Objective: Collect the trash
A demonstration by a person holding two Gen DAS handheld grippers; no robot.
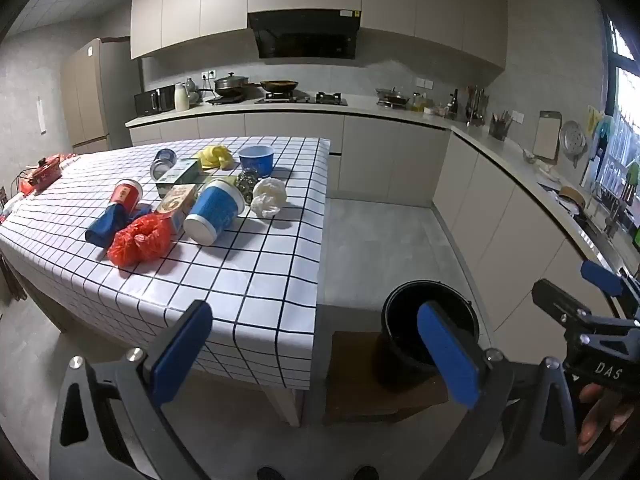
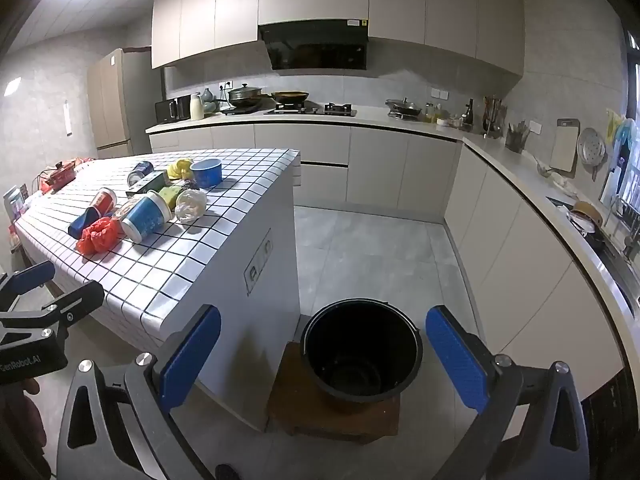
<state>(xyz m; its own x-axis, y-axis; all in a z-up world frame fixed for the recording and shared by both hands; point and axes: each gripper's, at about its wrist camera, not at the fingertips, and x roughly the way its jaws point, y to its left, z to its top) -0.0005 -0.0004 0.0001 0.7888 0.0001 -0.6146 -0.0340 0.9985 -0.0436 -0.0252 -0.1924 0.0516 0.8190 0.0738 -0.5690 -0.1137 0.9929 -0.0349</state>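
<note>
Trash lies heaped on the checked tablecloth of the island [image 1: 260, 280] [image 2: 168, 264]: a red mesh bag [image 1: 138, 242] [image 2: 98, 235], a tipped blue-and-white tub [image 1: 214, 210] [image 2: 146, 216], crumpled white paper [image 1: 269, 196] [image 2: 191, 205], a red cup [image 1: 126, 196] [image 2: 103, 201], a blue bowl [image 1: 257, 159] [image 2: 206, 171], cartons and a can. An empty black bucket [image 1: 400, 320] [image 2: 360, 354] stands on a low wooden stool [image 2: 336, 416] beside the island. My left gripper [image 1: 316, 352] is open with nothing in it, short of the table's near corner. My right gripper [image 2: 324, 360] is open above the bucket.
Kitchen counters [image 2: 520, 176] run along the back and right walls, with a stove [image 1: 300, 99], pans, bottles and a sink. A fridge [image 1: 90, 96] stands at the back left. Grey floor [image 2: 372, 248] lies between island and cabinets. A red toy [image 1: 46, 170] sits at the table's far left.
</note>
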